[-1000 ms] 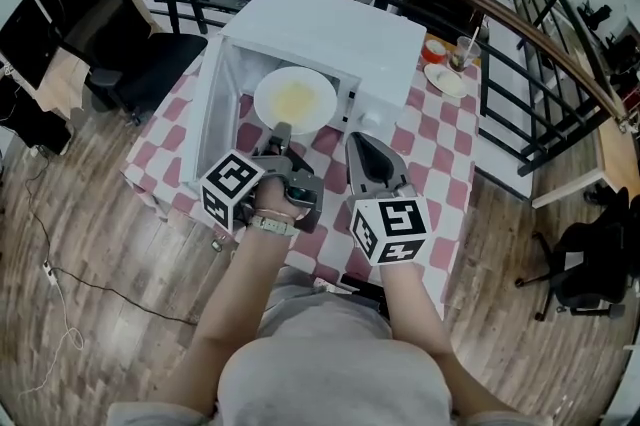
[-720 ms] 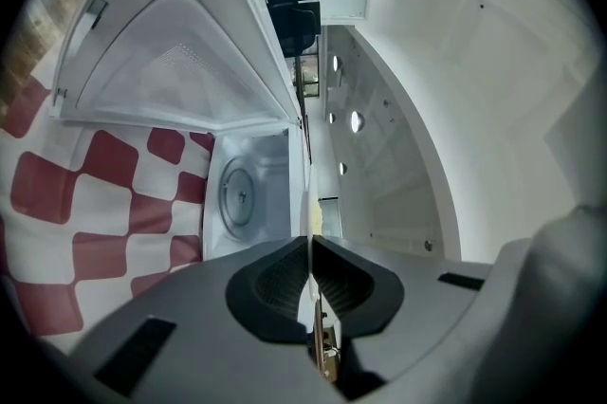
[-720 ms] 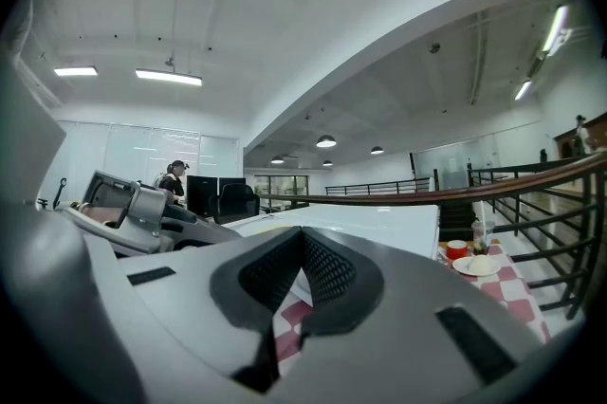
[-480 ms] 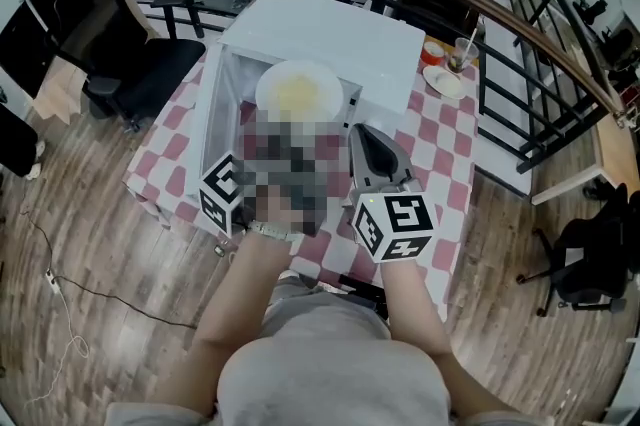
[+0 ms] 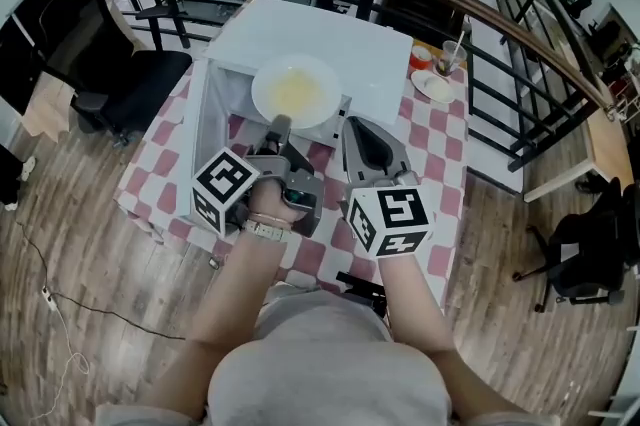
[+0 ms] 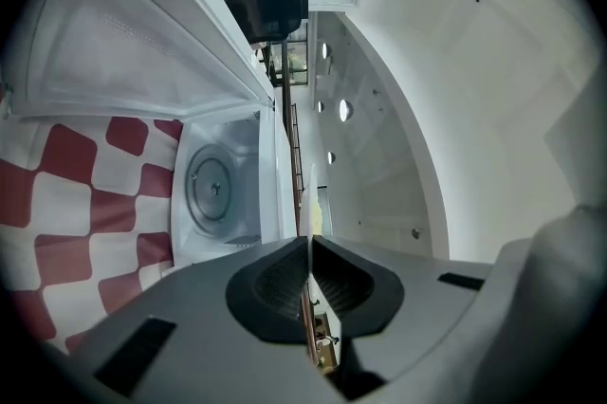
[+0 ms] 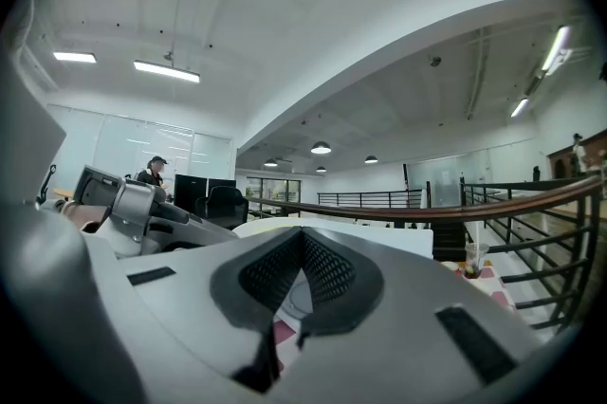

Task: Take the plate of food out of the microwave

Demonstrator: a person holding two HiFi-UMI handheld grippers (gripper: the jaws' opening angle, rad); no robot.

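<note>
Currently shut on the near rim of the round white plate of yellow food (image 5: 296,92): left gripper (image 5: 280,126), plate lying directly ahead of its tips, raised over the front edge of the open white microwave (image 5: 330,39). Right gripper (image 5: 352,126) shut, empty, just beside. Plate underside hidden; food indistinct.

Floor (image 5: 110,314): brown wood planks, under and behind both grippers.
Table (image 5: 445,149): red-and-white checked cloth, below the left gripper (image 5: 281,123) and right gripper (image 5: 350,122).
Railing (image 5: 510,22): black bars, curved wooden handrail, beyond the grippers.
Office chair (image 5: 125,74): black, left of the left gripper.
Second chair (image 5: 585,259): black, well to the right of the right gripper.
Ceiling (image 7: 313,23): white, with strip lights (image 7: 166,70) ahead of the right gripper.
</note>
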